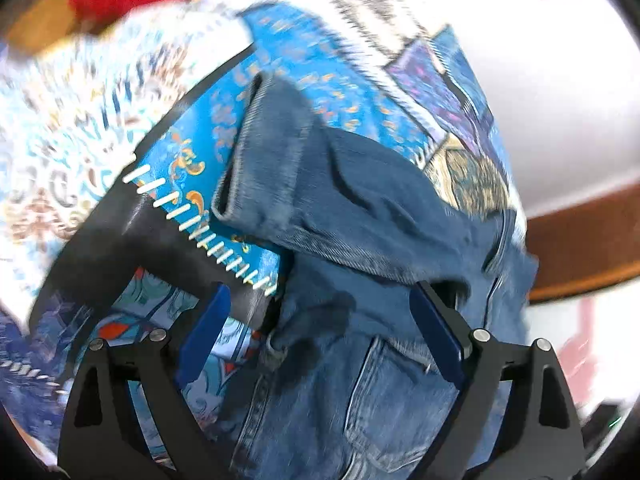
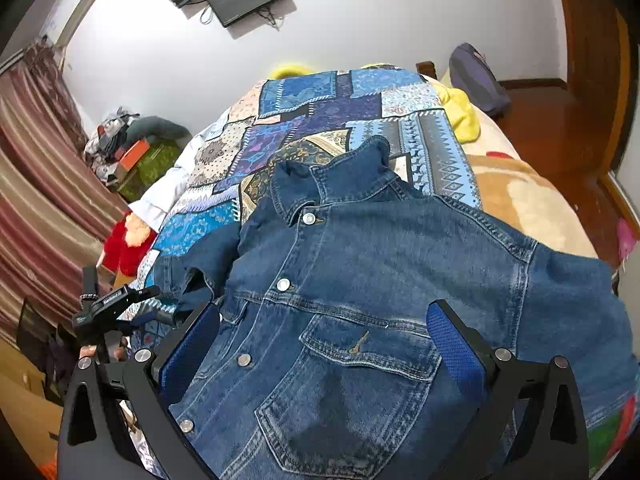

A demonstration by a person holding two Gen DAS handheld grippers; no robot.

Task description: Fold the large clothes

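A blue denim jacket [image 2: 360, 280] lies front up on the bed, collar toward the far end, buttons closed, one chest pocket near me. Its left sleeve is bunched up and folded over at the jacket's left side; it shows in the left wrist view [image 1: 320, 184], cuff pointing away. My left gripper [image 1: 320, 320] is open, its blue pads either side of the crumpled sleeve and jacket edge, just above the cloth. It also shows in the right wrist view [image 2: 116, 312] at the bed's left edge. My right gripper [image 2: 324, 344] is open and hovers over the chest pocket.
The bed carries a blue patchwork quilt [image 2: 320, 112] with a beige blanket [image 2: 520, 200] at the right. A red plush [image 2: 128, 248] lies at the left edge, a yellow pillow [image 2: 460, 112] at the far end. Striped curtains [image 2: 40, 184] hang on the left.
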